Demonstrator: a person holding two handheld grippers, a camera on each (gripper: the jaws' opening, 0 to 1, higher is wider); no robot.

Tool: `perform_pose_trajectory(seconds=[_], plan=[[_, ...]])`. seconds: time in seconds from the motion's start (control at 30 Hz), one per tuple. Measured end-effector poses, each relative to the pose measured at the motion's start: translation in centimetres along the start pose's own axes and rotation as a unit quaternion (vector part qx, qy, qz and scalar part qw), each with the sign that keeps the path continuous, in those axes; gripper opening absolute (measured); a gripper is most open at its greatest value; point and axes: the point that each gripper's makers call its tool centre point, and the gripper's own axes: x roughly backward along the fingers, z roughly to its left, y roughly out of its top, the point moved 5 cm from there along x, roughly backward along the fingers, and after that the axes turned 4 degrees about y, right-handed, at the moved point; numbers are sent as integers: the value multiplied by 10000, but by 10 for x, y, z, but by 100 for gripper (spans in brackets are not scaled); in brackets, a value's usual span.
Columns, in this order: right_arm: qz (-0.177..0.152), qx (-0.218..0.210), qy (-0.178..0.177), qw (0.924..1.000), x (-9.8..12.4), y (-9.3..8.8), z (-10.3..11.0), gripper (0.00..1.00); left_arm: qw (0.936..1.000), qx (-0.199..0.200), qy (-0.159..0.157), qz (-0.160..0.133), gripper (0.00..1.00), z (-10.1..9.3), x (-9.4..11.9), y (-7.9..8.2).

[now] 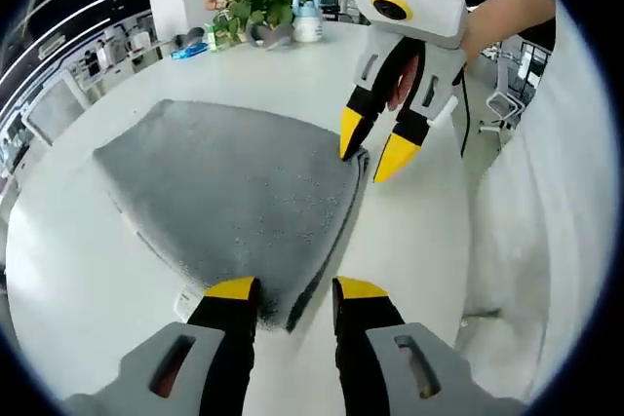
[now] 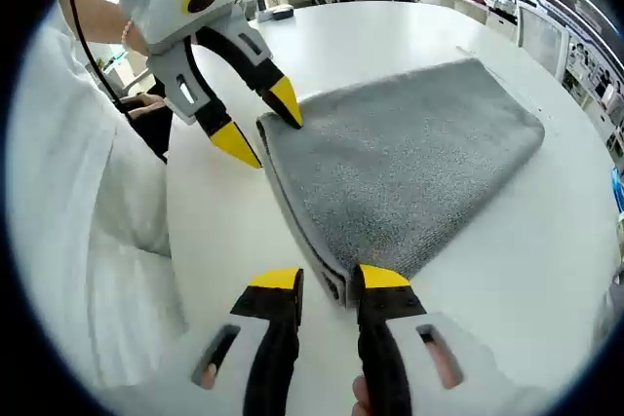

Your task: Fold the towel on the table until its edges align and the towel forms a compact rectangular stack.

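A grey towel [image 1: 229, 192] lies folded on the white table [image 1: 409, 231], its layered edge facing the person. My left gripper [image 1: 295, 291] is open, its yellow tips straddling the towel's near corner [image 1: 290, 311]. The right gripper [image 1: 373, 146] comes in from the upper right, open, with one tip touching the towel's other corner on that edge. In the right gripper view the towel [image 2: 409, 163] spreads away from my right gripper [image 2: 330, 280], whose open jaws stand on either side of a corner [image 2: 336, 284]. The left gripper [image 2: 260, 124] is at the far corner, open.
Green potted plants [image 1: 258, 2], a white jug [image 1: 308, 21] and small items stand at the table's far edge. The person's white clothing [image 1: 546, 241] borders the table [image 2: 526, 270] on the grippers' side. Office chairs and desks lie beyond.
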Motion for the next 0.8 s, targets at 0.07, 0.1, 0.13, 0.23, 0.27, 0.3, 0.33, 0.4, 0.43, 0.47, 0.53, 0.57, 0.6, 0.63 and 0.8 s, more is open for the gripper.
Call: perform_pose_trajectory(seconds=[0.07, 0.1, 0.13, 0.23, 0.27, 0.3, 0.33, 0.4, 0.43, 0.47, 0.53, 0.57, 0.6, 0.63, 0.8], plan=[[-7, 2, -21, 10000, 0, 0, -2, 16, 9999, -103, 48, 49, 29, 1, -1, 1], [-26, -25, -12, 10000, 1, 0, -3, 16, 9997, -219, 54, 68, 29, 1, -2, 0], [-50, -56, -1, 10000, 1, -1, -3, 16, 9993, -366, 52, 60, 29, 1, -4, -1], [-106, 34, -5, 9999, 0, -2, -1, 17, 9970, -765, 74, 15, 29, 0, -4, -1], [-91, 120, -57, 9999, 0, -2, -1, 17, 9980, -635, 73, -25, 29, -1, -3, -2], [-73, 213, -119, 9997, -1, -2, 0, 17, 9982, -589, 67, -62, 29, -1, -3, -3], [-66, 240, -140, 9996, -2, -2, 1, 17, 9983, -565, 65, -145, 29, 0, -3, -4], [-20, 439, -277, 9986, -2, -2, 1, 15, 9981, -567, 56, -222, 29, 1, -2, -5], [-6, 537, -335, 9980, -3, -2, 0, 14, 9980, -564, 62, -282, 29, 0, -2, -5], [8, 717, -465, 9963, -3, -2, -1, 13, 9979, -556, 63, -312, 29, 1, -2, -5], [11, 895, -500, 9947, -4, -3, 0, 12, 9977, -567, 44, -381, 29, 1, -2, -5], [28, 1047, -557, 9929, -3, -3, 0, 11, 9976, -561, 31, -403, 29, 2, -2, -5], [35, 1048, -554, 9929, -4, -4, 2, 11, 9977, -546, 30, -406, 29, 2, -2, -5], [31, 1058, -565, 9928, -4, -4, 1, 11, 9976, -567, 86, -398, 26, 3, -2, -4], [-63, 999, -606, 9931, -4, -4, -1, 10, 9972, -628, 51, -398, 24, 5, -1, -3]])
